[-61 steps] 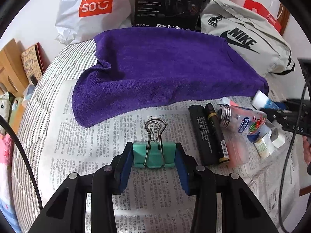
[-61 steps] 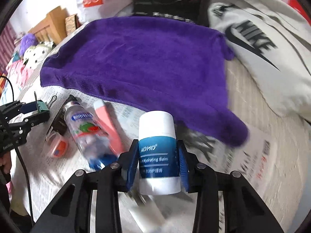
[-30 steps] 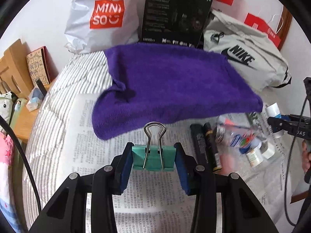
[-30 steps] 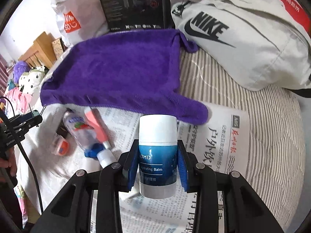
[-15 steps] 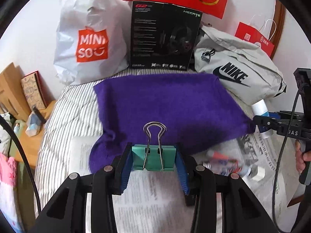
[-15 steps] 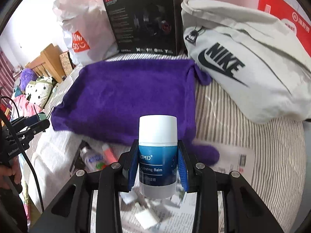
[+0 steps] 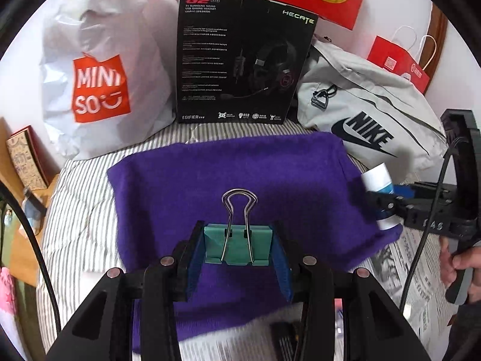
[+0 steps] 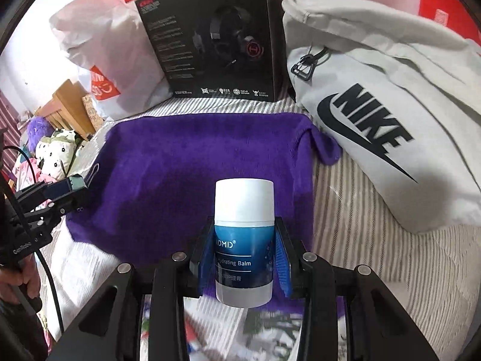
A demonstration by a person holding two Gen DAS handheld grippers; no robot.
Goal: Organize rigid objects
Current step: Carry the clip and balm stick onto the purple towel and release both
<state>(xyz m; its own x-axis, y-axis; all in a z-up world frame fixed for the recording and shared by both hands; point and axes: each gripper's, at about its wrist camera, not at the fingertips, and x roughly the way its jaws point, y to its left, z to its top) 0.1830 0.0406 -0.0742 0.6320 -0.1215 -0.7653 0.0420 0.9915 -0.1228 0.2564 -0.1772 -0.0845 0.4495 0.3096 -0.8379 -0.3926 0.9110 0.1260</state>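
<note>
Two things are in hand, both carried above the purple towel (image 7: 240, 180) on the bed. Our left gripper (image 7: 239, 248) is clamped on the green clip (image 7: 237, 246), its pads pressing the two flat ends of the body, wire handles standing up and away from us. We judge the clip light and stiff, with painted metal that could slide; the flat ends are the right place to hold, since the wire loops would swivel. Our right gripper (image 8: 245, 255) is closed on the balm (image 8: 244, 240), gripping the blue labelled barrel below the white cap. We take the balm for smooth hard plastic, light, round and therefore inclined to twist or slip between the pads. Holding the barrel at mid-height looks sound; the cap may pull off if gripped instead. Neither thing seems fragile.
</note>
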